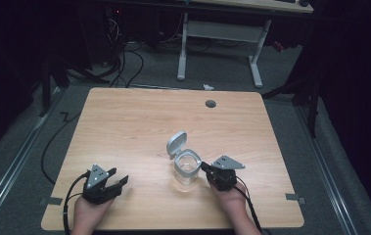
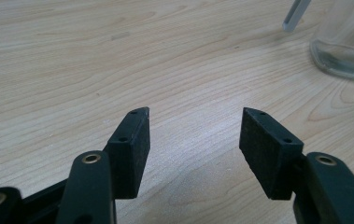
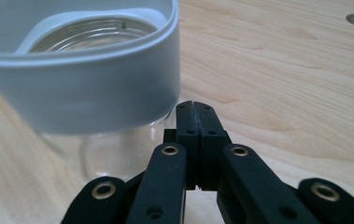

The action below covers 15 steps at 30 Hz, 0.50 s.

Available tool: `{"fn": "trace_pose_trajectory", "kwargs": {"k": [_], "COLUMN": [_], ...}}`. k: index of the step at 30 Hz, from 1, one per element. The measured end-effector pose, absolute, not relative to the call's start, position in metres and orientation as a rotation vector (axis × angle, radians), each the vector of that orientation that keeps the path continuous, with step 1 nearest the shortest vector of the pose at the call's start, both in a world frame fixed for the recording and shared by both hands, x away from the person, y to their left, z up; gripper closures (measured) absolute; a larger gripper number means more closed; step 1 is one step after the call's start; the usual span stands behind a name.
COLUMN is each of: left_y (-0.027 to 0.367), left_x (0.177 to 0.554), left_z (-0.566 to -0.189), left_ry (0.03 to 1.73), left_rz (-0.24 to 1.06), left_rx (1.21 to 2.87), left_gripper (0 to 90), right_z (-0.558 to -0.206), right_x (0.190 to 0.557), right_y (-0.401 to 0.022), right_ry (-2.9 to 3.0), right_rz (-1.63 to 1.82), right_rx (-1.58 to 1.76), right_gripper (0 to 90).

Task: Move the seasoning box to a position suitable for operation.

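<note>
So the clear glass jar point(image 1: 187, 170) sits a bit right of center in the lower half of the high view, on the wooden table point(image 1: 139, 122), with its grey flip lid point(image 1: 176, 142) swung up and open toward the upper left. The right gripper point(image 1: 204, 167) is parked just beside the jar's right side, jaws pressed flat together with nothing between them; in the right gripper view its tips sit right at the jar's grey collar point(image 3: 86, 100), whether touching I can't tell. The left gripper point(image 1: 123, 181) is down in the lower left, well apart from the jar, jaws spread wide over bare wood.
</note>
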<state>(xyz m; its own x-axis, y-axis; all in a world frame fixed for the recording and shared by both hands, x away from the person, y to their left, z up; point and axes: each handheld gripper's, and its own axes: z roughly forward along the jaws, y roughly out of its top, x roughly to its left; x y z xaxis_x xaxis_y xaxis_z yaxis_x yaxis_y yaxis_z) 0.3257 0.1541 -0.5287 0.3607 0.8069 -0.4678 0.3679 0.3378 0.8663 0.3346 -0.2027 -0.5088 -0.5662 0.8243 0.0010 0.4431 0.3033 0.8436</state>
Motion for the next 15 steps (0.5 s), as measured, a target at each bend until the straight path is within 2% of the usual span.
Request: {"fn": "trace_pose_trajectory", "kwargs": {"k": [9, 15], "left_y": [0.152, 0.153], "left_x": [0.326, 0.325], "left_z": [-0.529, -0.529], "left_ry": [1.237, 1.234], "left_rz": [0.409, 0.409], "left_rx": [1.253, 1.259], "left_gripper": [43.6, 43.6], "right_z": [-0.51, -0.512], "right_x": [0.308, 0.306], "right_y": [-0.185, -0.178], "right_ry": [2.192, 2.201], "right_rz": [1.224, 1.232], "right_rx": [1.055, 1.065], "right_gripper": [89.8, 89.9]}}
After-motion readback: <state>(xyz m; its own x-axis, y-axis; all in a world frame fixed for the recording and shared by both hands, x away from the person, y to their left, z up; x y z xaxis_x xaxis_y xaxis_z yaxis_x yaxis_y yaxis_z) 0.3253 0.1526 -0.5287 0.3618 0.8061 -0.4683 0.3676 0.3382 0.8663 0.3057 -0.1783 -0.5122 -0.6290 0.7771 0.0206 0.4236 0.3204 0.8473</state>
